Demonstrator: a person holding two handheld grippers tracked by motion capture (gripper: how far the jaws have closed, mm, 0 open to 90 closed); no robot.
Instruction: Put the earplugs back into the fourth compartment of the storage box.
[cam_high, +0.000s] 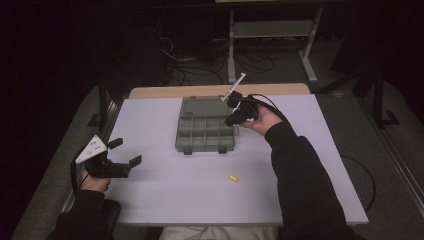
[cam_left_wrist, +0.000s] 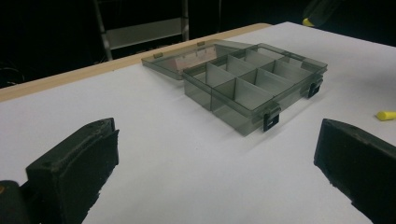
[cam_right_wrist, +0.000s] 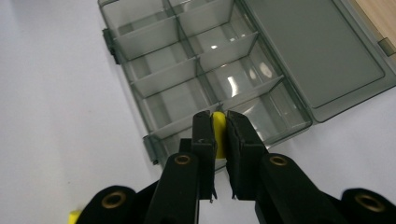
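Over the organizer box (cam_right_wrist: 205, 79), near-corner compartment, right gripper (cam_right_wrist: 218, 122) pinches a small yellow piece (cam_right_wrist: 218, 133) — prob. light, soft foam; grip mid-body, gently. Left gripper (cam_left_wrist: 215, 163) hangs wide, w/ nothing between.

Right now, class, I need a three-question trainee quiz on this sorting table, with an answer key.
1. True or false: the organizer box has its lid open.
2. What do the right tongs grip?
A. a yellow piece
B. a screw
C. nothing
3. The left tongs are ____ (open or shut).

Key:
1. True.
2. A; a second yellow piece lies on the table.
3. Open.
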